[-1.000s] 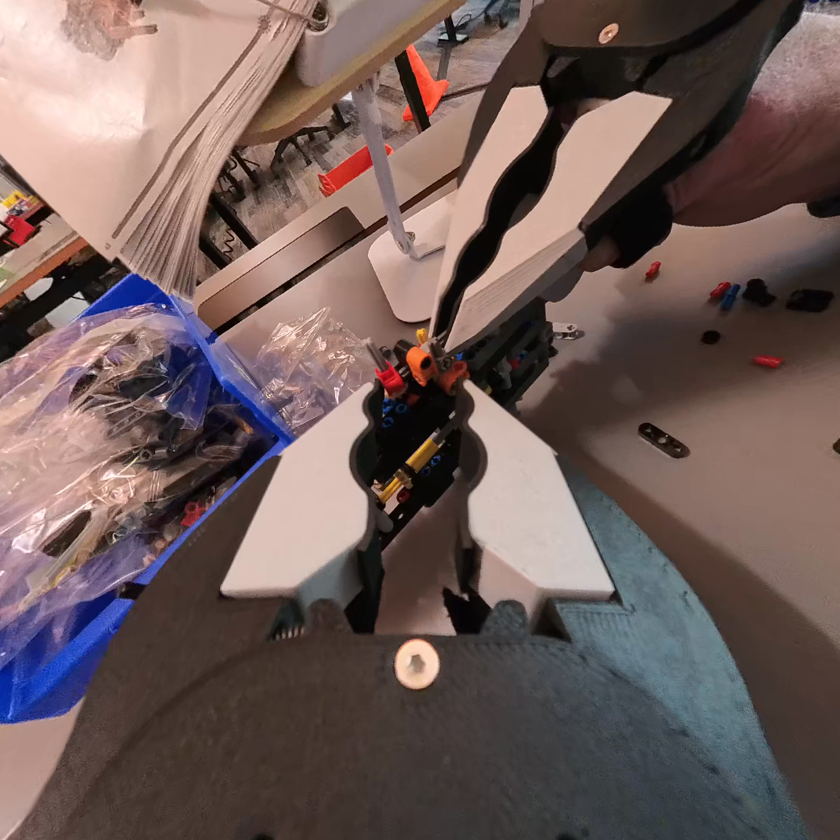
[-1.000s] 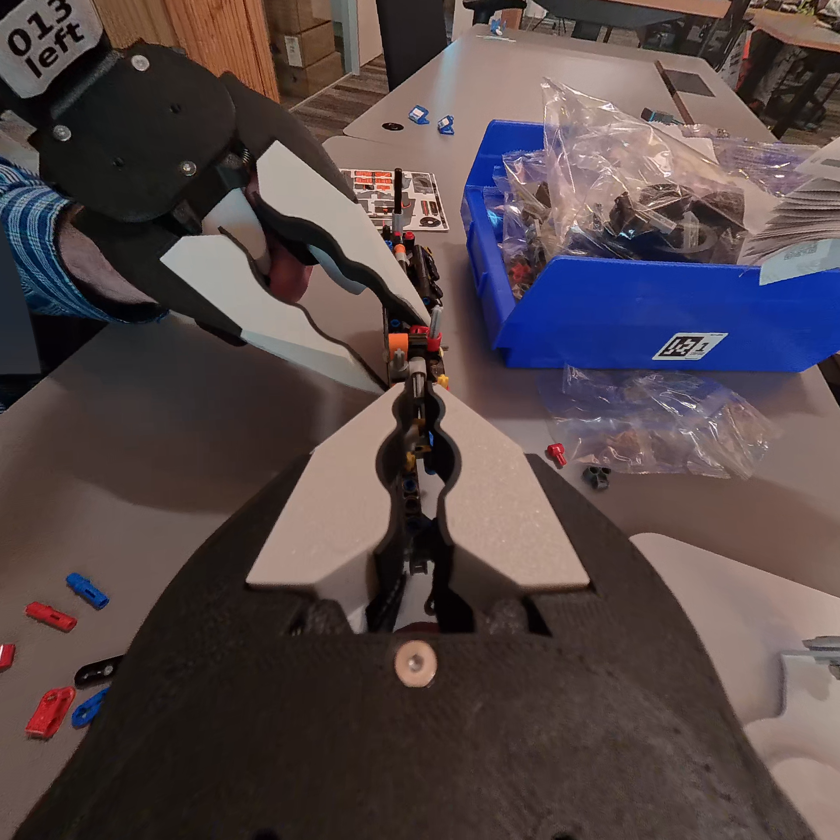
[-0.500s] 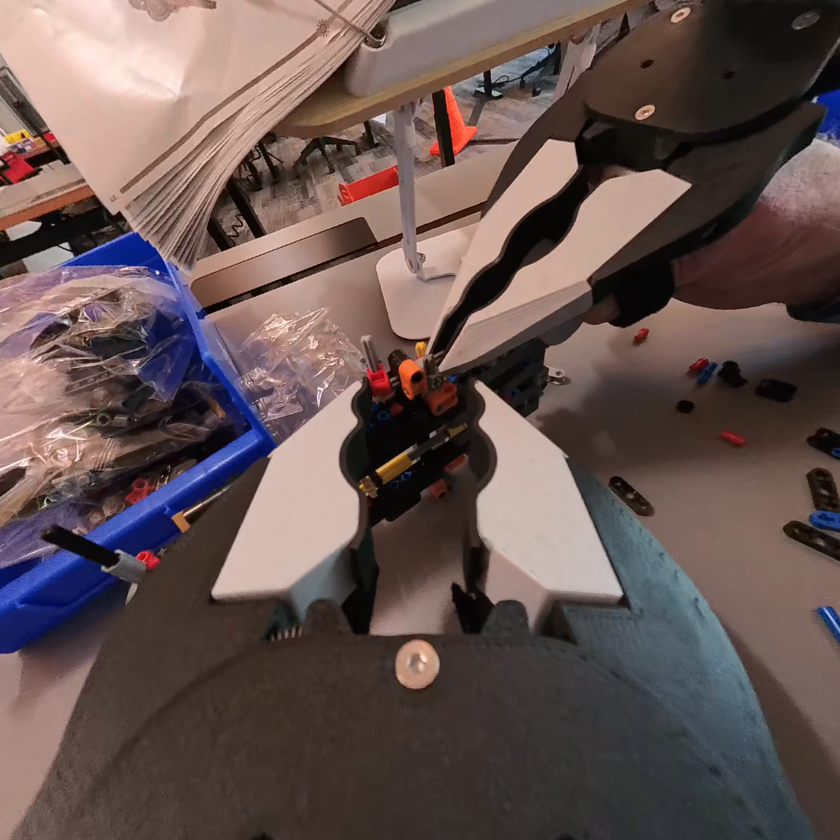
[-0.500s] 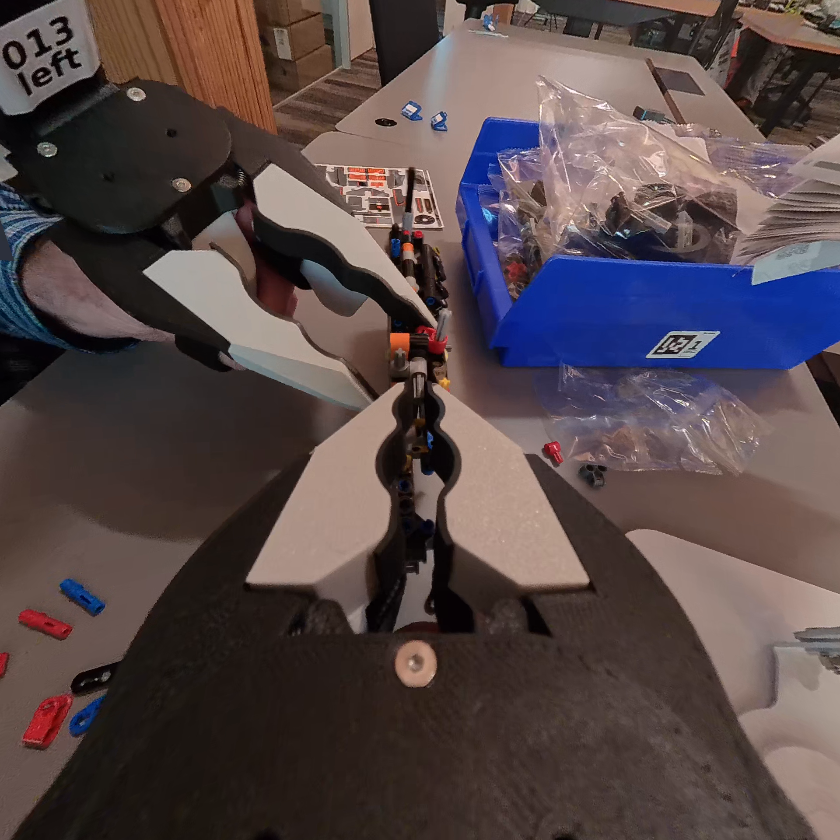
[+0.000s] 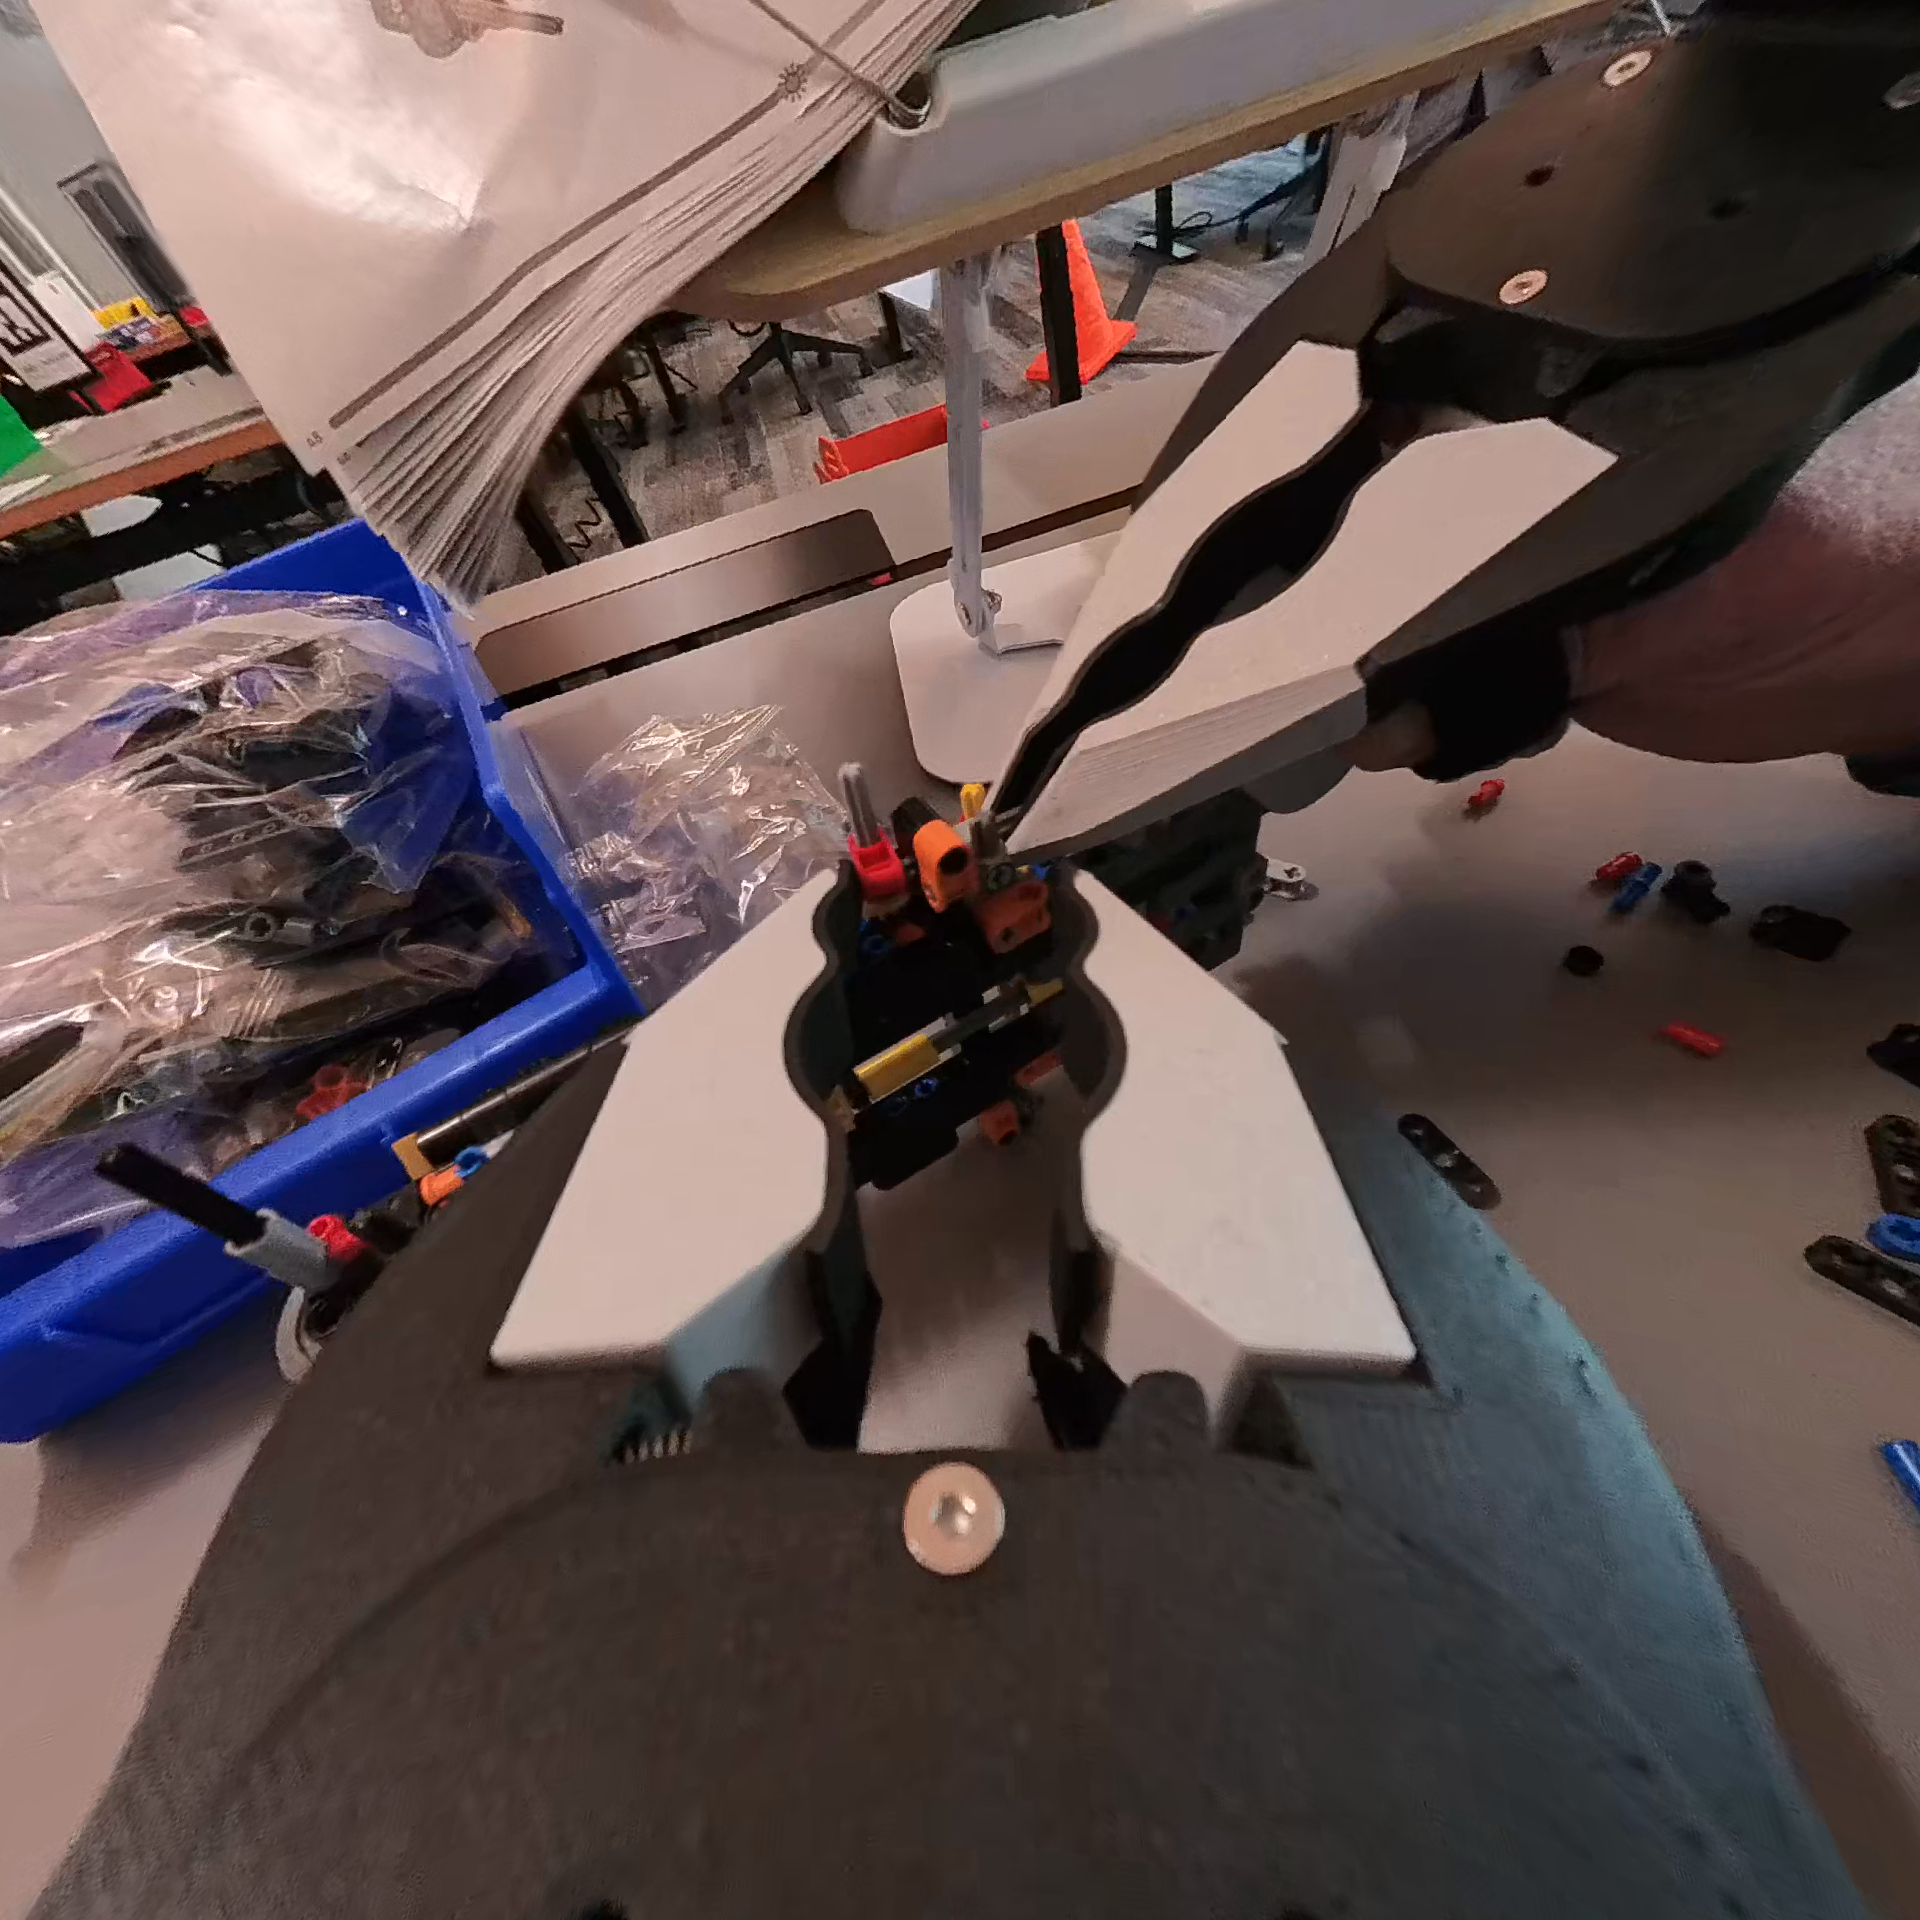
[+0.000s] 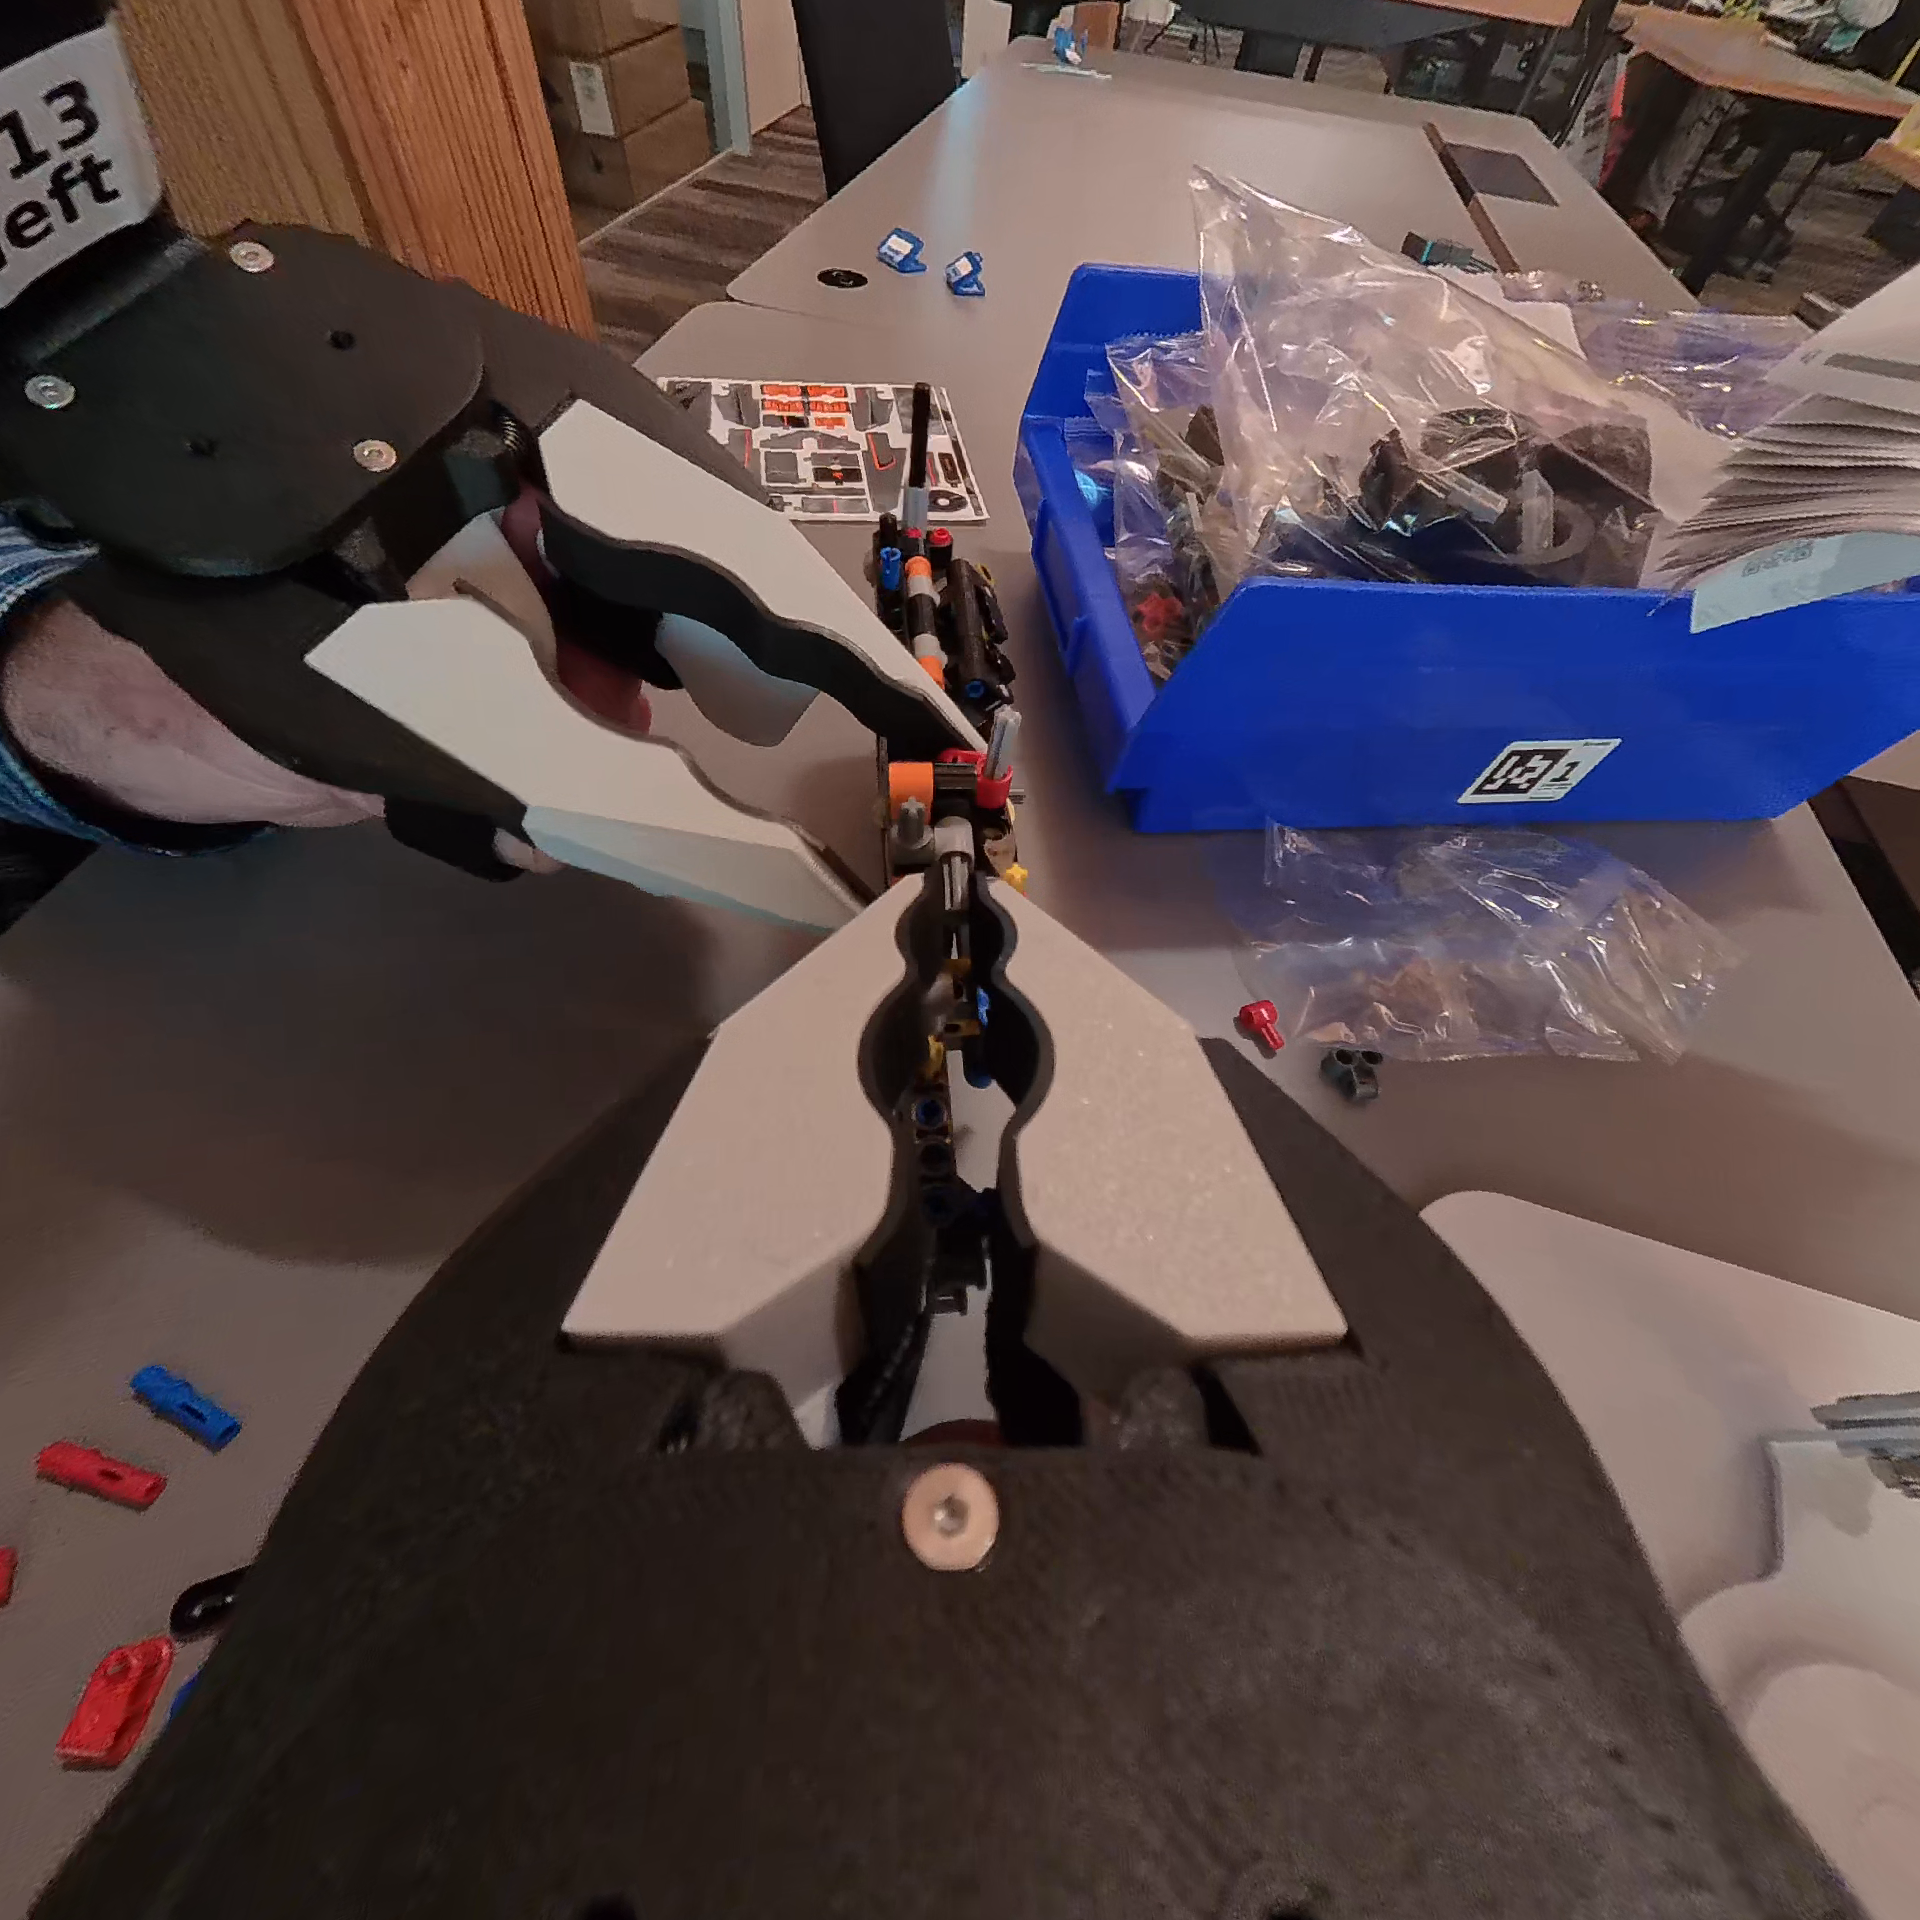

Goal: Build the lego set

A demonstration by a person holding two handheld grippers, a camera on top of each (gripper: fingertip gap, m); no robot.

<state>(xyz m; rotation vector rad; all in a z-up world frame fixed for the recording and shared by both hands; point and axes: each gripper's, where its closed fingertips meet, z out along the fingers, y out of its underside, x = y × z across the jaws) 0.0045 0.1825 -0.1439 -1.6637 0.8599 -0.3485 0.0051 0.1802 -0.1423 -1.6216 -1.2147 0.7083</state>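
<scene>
A long black lego assembly [image 5: 956, 1039] with orange, red and yellow parts lies on the grey table; it also shows in the right wrist view [image 6: 940, 623]. My left gripper [image 5: 961, 883] has its fingers on either side of the assembly's near end and holds it; it enters the right wrist view [image 6: 914, 831] from the left. My right gripper [image 6: 956, 883] is shut on a small grey pin [image 6: 954, 862] at the assembly's top, beside the orange part. In the left wrist view it [image 5: 1003, 831] comes down from the upper right.
A blue bin [image 6: 1351, 707] of bagged parts stands beside the assembly, with a clear bag [image 6: 1455, 935] in front. A sticker sheet [image 6: 831, 447] lies behind. Loose red, blue and black pieces [image 5: 1683, 1039] are scattered on the table. An instruction booklet [image 5: 416, 208] hangs on a white stand [image 5: 966, 675]. The grippers are tip to tip, or close to it.
My left gripper's fingers stand wider apart than a second ago, and its view has pulled back and up. The right gripper has stayed shut on the pin.
</scene>
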